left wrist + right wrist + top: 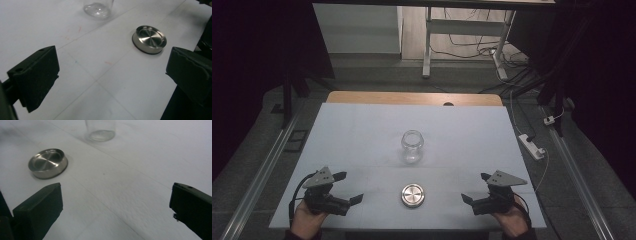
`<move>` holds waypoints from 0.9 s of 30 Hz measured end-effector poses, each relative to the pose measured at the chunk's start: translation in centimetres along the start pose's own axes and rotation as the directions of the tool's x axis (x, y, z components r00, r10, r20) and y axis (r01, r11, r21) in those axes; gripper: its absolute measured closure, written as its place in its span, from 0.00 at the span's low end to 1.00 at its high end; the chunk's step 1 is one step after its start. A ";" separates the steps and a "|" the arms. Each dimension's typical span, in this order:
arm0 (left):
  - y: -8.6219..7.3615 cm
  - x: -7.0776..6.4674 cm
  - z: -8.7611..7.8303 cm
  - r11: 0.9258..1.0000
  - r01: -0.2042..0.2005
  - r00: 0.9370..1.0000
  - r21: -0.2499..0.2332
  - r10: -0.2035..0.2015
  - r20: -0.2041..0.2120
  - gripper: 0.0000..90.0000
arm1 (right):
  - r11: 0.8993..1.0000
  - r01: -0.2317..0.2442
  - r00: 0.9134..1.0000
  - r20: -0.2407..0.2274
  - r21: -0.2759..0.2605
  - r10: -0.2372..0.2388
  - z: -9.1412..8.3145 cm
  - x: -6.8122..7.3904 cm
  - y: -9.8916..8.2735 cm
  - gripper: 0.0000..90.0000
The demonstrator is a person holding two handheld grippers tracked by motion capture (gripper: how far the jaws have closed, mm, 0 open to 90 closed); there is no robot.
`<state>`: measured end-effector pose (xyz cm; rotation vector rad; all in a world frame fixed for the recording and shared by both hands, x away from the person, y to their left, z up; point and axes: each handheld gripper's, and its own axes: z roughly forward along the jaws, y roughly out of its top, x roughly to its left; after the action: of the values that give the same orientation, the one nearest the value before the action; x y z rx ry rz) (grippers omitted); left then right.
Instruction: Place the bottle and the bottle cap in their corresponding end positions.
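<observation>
No legible text, label, brand, number or sign appears in any view. The metal lid (pixel 413 195) carries only concentric machining rings, with no engraving that can be read. The glass jar (pixel 412 145) is clear and unlabelled. The white worktop (pixel 362 135) shows faint coloured specks and thin lines in the left gripper view, none forming characters.
</observation>
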<state>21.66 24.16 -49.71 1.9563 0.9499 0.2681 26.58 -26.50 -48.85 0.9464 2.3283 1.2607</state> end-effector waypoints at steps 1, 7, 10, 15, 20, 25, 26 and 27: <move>-0.2 0.1 -0.2 1.000 0.005 1.000 0.000 -0.005 -0.004 0.00 | 1.000 -0.008 1.000 0.009 0.004 0.008 -0.3 -0.2 -0.2 0.00; -1.5 0.3 -1.4 0.999 0.038 0.998 0.004 -0.037 -0.051 0.00 | 0.999 -0.042 0.997 0.067 0.007 0.042 -1.8 -1.1 -1.3 0.00; -2.2 0.5 -1.9 0.998 0.056 0.996 0.008 -0.055 -0.073 0.00 | 0.998 -0.060 0.994 0.090 0.012 0.059 -2.4 -1.5 -1.8 0.00; -3.1 0.7 -2.5 0.996 0.080 0.991 0.024 -0.077 -0.107 0.00 | 0.996 -0.080 0.990 0.116 0.027 0.077 -3.1 -1.8 -2.4 0.00; -4.0 0.7 -3.0 0.995 0.091 0.986 0.046 -0.084 -0.142 0.00 | 0.994 -0.095 0.988 0.127 0.053 0.088 -3.4 -1.9 -2.9 0.00; -4.8 0.7 -3.2 0.991 0.106 0.981 0.086 -0.090 -0.173 0.00 | 0.991 -0.115 0.985 0.136 0.065 0.105 -3.9 -2.0 -3.2 0.00; -4.9 0.8 -3.3 0.990 0.110 0.980 0.092 -0.093 -0.175 0.00 | 0.991 -0.116 0.985 0.139 0.066 0.106 -4.0 -2.0 -3.3 0.00; -5.0 0.8 -3.4 0.990 0.112 0.980 0.087 -0.095 -0.176 0.00 | 0.990 -0.120 0.984 0.139 0.071 0.110 -4.1 -2.0 -3.3 0.00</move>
<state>17.87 28.26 -52.00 1.9873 1.1929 0.3403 24.39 -31.68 -49.40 1.1700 2.2611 1.1159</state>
